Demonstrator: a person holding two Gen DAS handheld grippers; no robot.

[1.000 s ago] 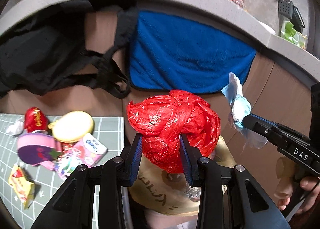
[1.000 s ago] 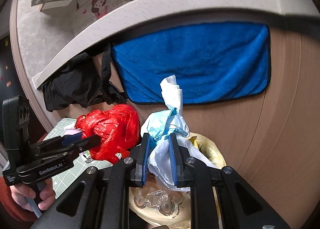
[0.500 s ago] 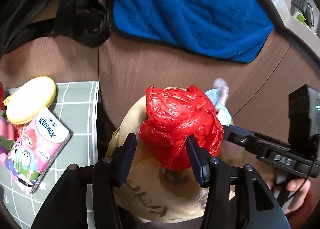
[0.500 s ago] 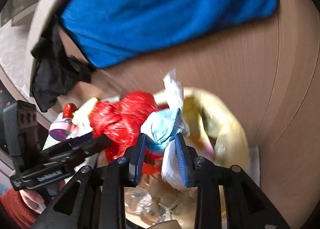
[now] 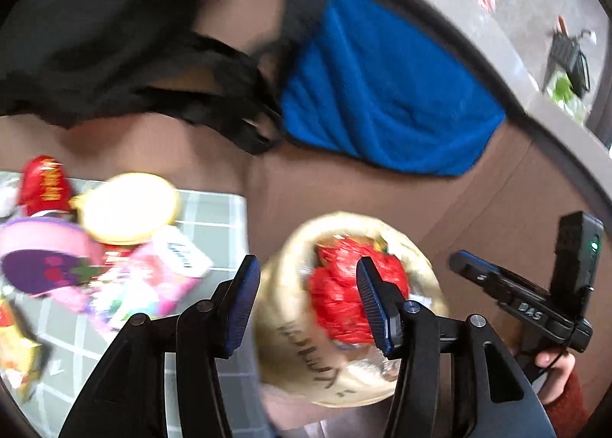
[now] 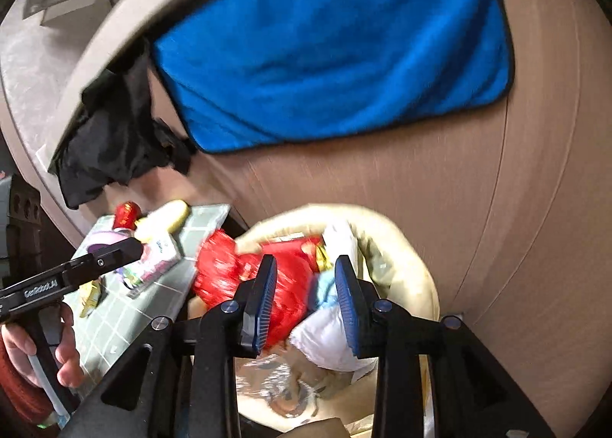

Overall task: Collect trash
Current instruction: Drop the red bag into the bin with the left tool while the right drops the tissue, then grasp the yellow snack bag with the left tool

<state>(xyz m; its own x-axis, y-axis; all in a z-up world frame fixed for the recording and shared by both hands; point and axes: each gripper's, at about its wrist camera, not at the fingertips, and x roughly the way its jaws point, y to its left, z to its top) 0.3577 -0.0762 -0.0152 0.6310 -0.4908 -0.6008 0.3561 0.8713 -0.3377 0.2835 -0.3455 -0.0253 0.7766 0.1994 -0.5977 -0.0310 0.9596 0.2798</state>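
Both my claws gape wide: left gripper (image 5: 308, 300) and right gripper (image 6: 306, 300) hold nothing; below them the red bag (image 5: 344, 296) and white-blue bag (image 6: 332, 338) sit inside the cream trash bag (image 6: 405, 246).

Ahead of me a brown wood panel (image 6: 478, 185) rises under a grey counter (image 5: 508, 55). A blue towel (image 6: 329, 51) and black cloth (image 6: 111, 143) hang from its edge.

Red bag (image 5: 346, 298): thin crinkled plastic, glossy. Bin liner (image 6: 413, 266): cream plastic film, semi-matt. Blue towel (image 6: 332, 51): plush cloth w/ dark edging. Cabinet front (image 6: 535, 208): wood-grain laminate, smooth, matt. Gripper pads (image 5: 241, 304): blue ribbed; arms black matt plastic.
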